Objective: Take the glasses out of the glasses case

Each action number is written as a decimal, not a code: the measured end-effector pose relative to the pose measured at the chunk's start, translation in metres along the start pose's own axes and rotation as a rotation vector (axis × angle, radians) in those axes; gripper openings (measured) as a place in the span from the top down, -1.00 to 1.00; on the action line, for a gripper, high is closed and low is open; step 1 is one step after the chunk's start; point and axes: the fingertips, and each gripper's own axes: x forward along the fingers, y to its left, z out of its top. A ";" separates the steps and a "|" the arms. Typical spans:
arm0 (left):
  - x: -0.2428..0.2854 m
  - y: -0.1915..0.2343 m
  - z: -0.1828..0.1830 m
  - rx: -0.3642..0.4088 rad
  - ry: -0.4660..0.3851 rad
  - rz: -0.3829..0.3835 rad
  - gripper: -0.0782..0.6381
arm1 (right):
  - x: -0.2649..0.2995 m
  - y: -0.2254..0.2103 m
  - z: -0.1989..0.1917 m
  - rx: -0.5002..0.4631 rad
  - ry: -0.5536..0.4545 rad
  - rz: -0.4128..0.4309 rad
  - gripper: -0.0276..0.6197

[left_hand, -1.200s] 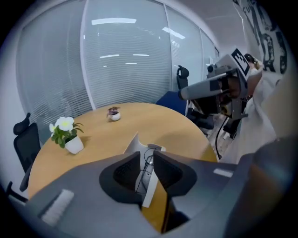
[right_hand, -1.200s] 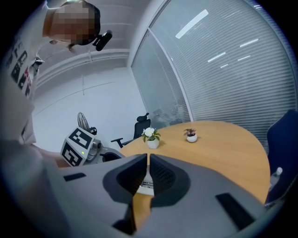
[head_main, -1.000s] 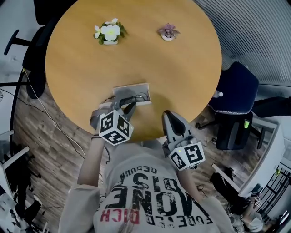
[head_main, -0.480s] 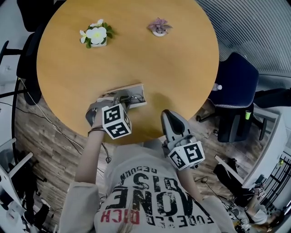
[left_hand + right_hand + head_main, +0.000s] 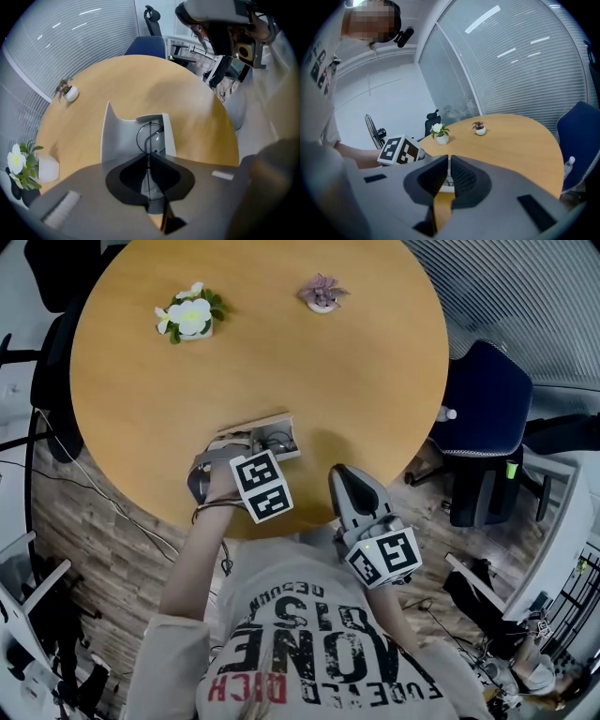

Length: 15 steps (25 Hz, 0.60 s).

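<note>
The left gripper [image 5: 150,161] points steeply down into an open glasses case [image 5: 123,140]. Its dark jaws have just been closing and are now drawn almost together, with a thin black wire of the glasses [image 5: 155,139] pinched between them. The glasses lie inside the case, one round lens showing just beyond the jaw tips. The pale grey case sits on a round wooden table [image 5: 117,84], near the edge closest to the person. The right gripper [image 5: 449,161] hangs beside it at the table's near edge, jaws closed with nothing in them. On the far side of the table stand a white-flowered pot plant [image 5: 190,319] and a smaller pink one [image 5: 322,292], well apart.

The glasses look light, thin and easily bent, with lenses that would scratch or smudge. The bridge, or the wire near a hinge, seems the safest hold, using gentle pressure and a straight upward lift. The light case may need steadying.
</note>
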 end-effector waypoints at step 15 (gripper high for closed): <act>-0.029 -0.004 0.008 -0.089 -0.152 0.084 0.73 | -0.006 0.008 0.000 -0.019 0.000 0.014 0.83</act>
